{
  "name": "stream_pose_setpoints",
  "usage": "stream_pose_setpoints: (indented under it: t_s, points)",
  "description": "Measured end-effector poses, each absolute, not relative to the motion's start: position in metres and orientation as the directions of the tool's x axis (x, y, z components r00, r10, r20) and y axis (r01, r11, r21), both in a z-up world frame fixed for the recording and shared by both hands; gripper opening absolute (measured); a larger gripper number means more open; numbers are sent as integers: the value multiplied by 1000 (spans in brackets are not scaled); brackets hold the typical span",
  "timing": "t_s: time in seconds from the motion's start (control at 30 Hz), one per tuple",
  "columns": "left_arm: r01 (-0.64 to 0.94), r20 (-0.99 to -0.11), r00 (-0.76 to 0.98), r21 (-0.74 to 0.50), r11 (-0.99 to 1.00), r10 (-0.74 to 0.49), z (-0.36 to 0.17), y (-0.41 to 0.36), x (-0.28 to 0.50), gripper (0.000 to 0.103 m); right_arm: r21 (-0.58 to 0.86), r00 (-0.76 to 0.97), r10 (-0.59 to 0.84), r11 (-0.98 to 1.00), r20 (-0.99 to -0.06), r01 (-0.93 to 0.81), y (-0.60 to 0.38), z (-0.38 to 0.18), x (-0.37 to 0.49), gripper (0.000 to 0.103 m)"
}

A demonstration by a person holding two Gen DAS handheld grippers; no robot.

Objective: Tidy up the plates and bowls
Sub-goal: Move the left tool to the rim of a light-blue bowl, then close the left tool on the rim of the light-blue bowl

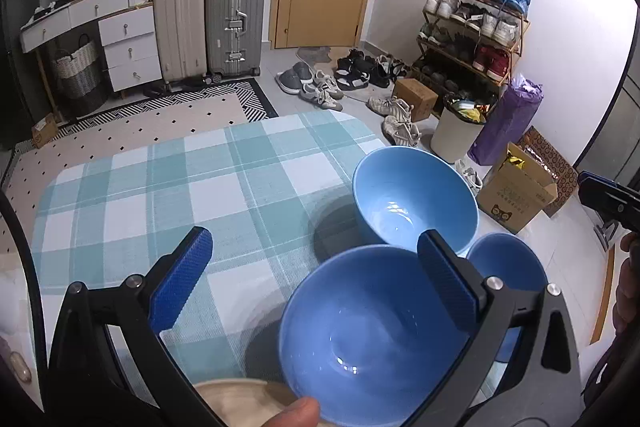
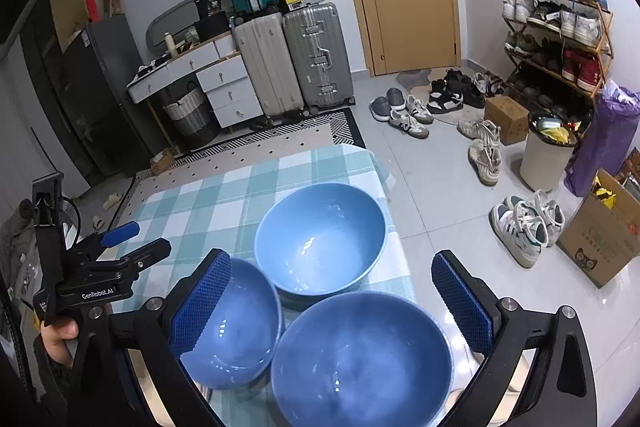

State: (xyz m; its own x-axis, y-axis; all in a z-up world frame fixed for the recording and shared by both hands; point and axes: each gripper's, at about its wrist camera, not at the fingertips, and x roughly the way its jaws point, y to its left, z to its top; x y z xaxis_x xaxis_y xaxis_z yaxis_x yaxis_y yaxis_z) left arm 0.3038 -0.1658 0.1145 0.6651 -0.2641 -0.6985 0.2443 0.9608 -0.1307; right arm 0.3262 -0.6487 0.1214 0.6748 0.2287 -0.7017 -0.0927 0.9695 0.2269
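Three blue bowls stand close together at the right end of the table with the teal plaid cloth (image 1: 168, 187). The pale blue bowl (image 1: 416, 199) (image 2: 320, 239) is the farthest. A deeper blue bowl (image 1: 372, 335) (image 2: 236, 327) lies below my open left gripper (image 1: 314, 251), whose right finger (image 1: 448, 279) overlaps its rim. The third bowl (image 1: 508, 263) (image 2: 360, 359) sits nearest my right gripper (image 2: 332, 267), which hangs open above all three with nothing held. A beige plate (image 1: 236, 399) peeks out at the bottom edge, beside a thumb (image 1: 300, 411).
The left gripper (image 2: 116, 243) shows at the left of the right wrist view, held by a hand. Beyond the table's right edge, on the floor, are shoes (image 2: 524, 227), a white bin (image 2: 548, 159), a cardboard box (image 2: 604, 243) and a shoe rack (image 2: 560, 39). Suitcases (image 2: 296, 59) stand by the door.
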Motion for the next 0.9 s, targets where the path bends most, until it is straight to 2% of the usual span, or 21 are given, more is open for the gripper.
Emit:
stream_pose_setpoints:
  t_s: [0.43, 0.73, 0.8, 0.9]
  points:
    - [281, -757, 585, -147, 949, -290, 75, -204, 373, 102, 310, 613, 246, 951, -751, -2, -669, 79, 380, 102]
    - [271, -796, 536, -154, 950, -282, 42, -223, 418, 102, 291, 548, 240, 957, -801, 6, -662, 39, 414, 102]
    - [274, -807, 523, -145, 951, -274, 33, -228, 425, 102, 295, 533, 249, 955, -808, 1, -661, 31, 420, 100]
    - [287, -823, 501, -132, 949, -266, 21, -236, 433, 97, 285, 510, 239, 958, -826, 13, -661, 18, 427, 90]
